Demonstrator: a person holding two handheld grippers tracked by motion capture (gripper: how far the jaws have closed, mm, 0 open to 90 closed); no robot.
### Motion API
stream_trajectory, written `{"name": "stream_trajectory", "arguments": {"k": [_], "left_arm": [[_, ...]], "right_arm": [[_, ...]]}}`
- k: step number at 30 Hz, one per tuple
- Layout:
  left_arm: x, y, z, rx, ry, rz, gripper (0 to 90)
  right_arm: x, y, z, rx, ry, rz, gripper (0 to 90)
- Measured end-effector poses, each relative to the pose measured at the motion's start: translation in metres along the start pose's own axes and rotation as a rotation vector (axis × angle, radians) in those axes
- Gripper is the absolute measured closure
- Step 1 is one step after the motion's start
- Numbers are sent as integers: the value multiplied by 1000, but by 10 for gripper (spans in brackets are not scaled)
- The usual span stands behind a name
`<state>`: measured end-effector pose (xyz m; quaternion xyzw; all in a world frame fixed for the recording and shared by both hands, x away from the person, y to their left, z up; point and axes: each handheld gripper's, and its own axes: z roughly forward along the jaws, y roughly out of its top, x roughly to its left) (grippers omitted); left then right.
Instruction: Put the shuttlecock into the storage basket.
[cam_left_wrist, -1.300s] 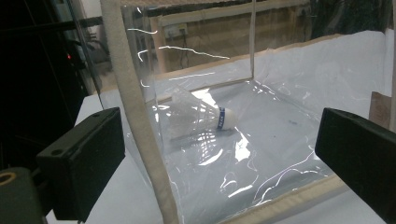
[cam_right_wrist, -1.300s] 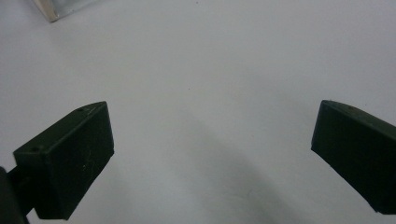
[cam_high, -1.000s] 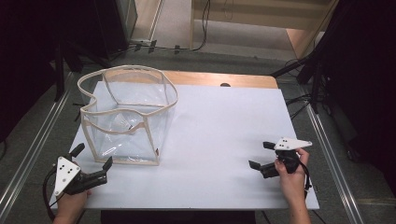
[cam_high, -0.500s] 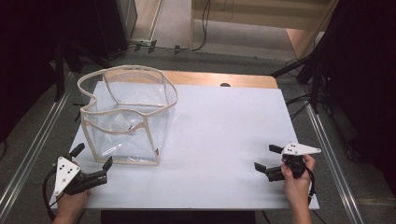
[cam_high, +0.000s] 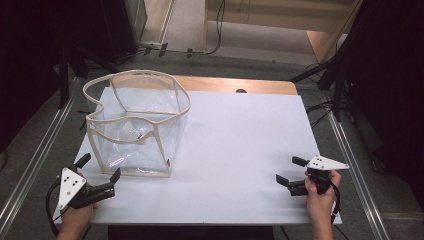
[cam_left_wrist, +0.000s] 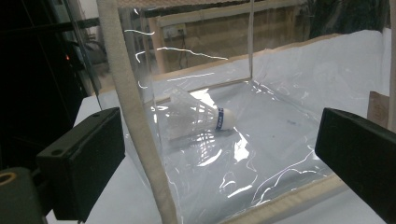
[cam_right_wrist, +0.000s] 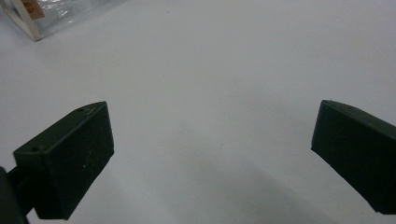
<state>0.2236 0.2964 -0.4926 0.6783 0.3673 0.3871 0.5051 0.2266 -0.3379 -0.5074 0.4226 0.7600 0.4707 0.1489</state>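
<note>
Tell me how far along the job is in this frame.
Looks done: the shuttlecock lies on its side inside the clear bag. In hand: nothing. The left gripper sits open at the bag's near corner, touching nothing I can see, and the right gripper is open over the bare table. Left: probably little, unless the bag must still be handled.

Glossy clear plastic against matt white and black

The clear soft-plastic box with beige cloth edging (cam_high: 134, 125) is shiny and wrinkled, with bright reflections; the white feather shuttlecock (cam_left_wrist: 194, 116) inside looks matt, with a glossy blue band. The white table sheet (cam_high: 240, 145) is smooth and matt, over a wooden board (cam_high: 235, 84). The jaws of both grippers look like matt black plastic.
</note>
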Motion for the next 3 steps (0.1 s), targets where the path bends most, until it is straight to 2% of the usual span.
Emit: {"name": "stream_trajectory", "arguments": {"k": [3], "left_arm": [[0,0,0,2,-1,0,23]], "right_arm": [[1,1,1,-3,-1,-3,0]]}}
